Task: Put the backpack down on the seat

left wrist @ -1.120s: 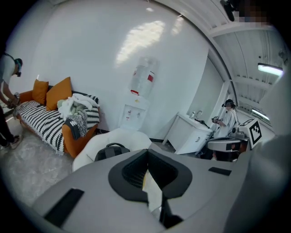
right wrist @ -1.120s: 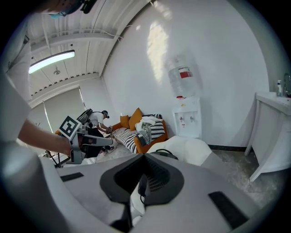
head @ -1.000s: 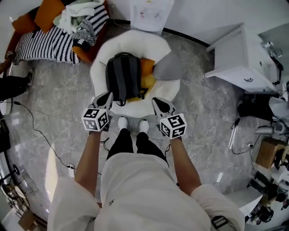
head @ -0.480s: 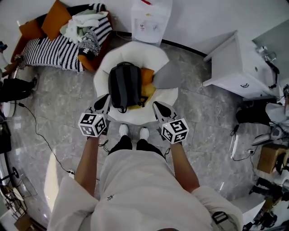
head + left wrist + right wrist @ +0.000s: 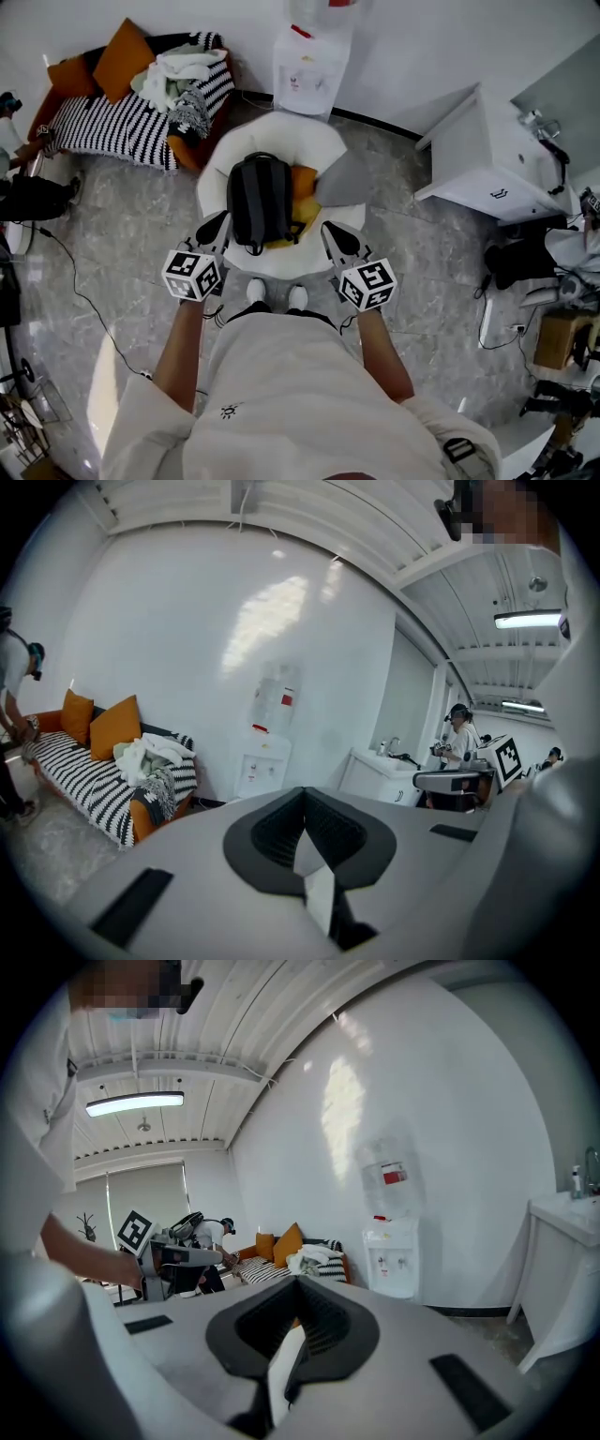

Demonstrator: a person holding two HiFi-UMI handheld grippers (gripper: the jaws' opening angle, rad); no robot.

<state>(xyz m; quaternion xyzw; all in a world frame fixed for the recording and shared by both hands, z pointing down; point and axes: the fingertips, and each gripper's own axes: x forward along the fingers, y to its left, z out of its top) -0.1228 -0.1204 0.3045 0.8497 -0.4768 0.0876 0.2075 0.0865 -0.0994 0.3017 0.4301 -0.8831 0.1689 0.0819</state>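
The backpack (image 5: 260,199) lies flat on the seat (image 5: 281,133), a round white chair, and we judge the putting-down done: no claw touches the bag.

The bag takes up the seat's middle and left. Its long axis runs from the seat's front rim, by our feet, straight toward the seat's back. An orange cushion (image 5: 305,183) is tucked against the bag on the seat's right half, and a grey cushion (image 5: 345,176) leans at the seat's right rim.

The left gripper (image 5: 217,223) hangs at the seat's front-left rim, just beside the bag's near left corner but apart from it. Its jaws are pressed together with nothing between them.

The right gripper (image 5: 330,232) hangs at the seat's front-right rim, clearly farther from the bag, and its jaws are likewise together and empty.

From both claws the bag lies ahead and inward, toward the seat's middle. If it needed straightening, we judge the left claw the nearer one, reaching a short way in along the seat's front rim.
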